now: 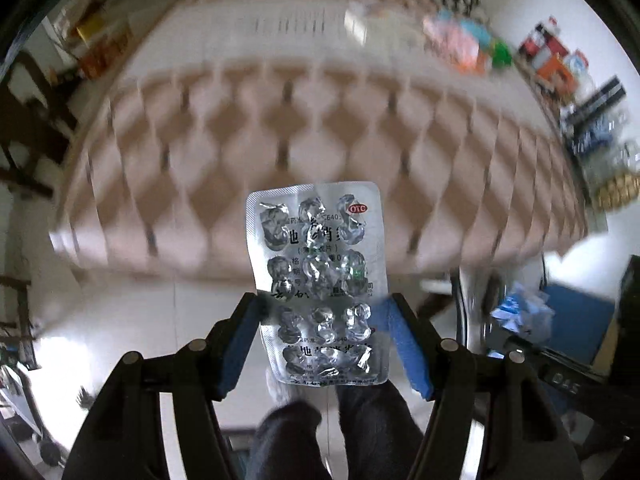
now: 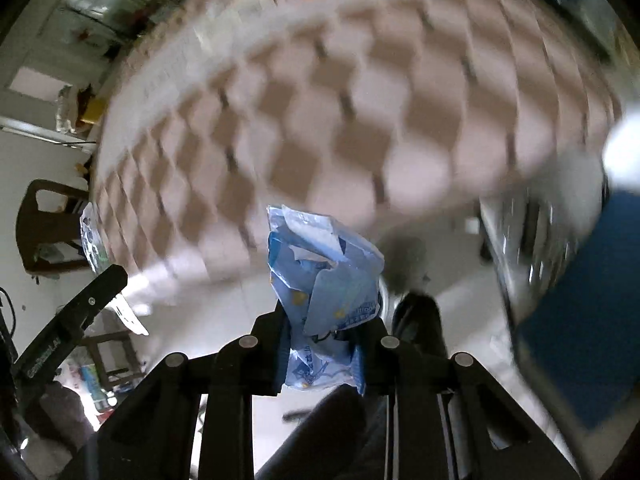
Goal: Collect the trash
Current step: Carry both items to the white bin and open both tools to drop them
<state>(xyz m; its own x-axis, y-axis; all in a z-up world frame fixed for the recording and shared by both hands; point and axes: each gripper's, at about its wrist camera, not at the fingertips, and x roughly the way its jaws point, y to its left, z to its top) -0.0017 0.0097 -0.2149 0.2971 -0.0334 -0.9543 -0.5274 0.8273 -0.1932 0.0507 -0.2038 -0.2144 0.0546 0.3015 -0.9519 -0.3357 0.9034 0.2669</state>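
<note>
Left wrist: blurred tufted beige bed (image 1: 280, 128), pale floor (image 1: 132, 320), cluttered shelf (image 1: 560, 64)

Both wrist views look forward along their tongs, sharing the nearby tufted sofa (image 1: 304, 152).

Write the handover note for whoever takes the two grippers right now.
Left gripper: shut on the empty blister pack, held upright between the blue pads.
Right gripper: shut on the crumpled blue wrapper.
Both are off the surface, in front of the tufted beige furniture; the views are motion-blurred.
Done: two pieces of trash picked up.
Left: drop both in a bin; none is clearly in view. More clutter lies on top of the furniture.
</note>
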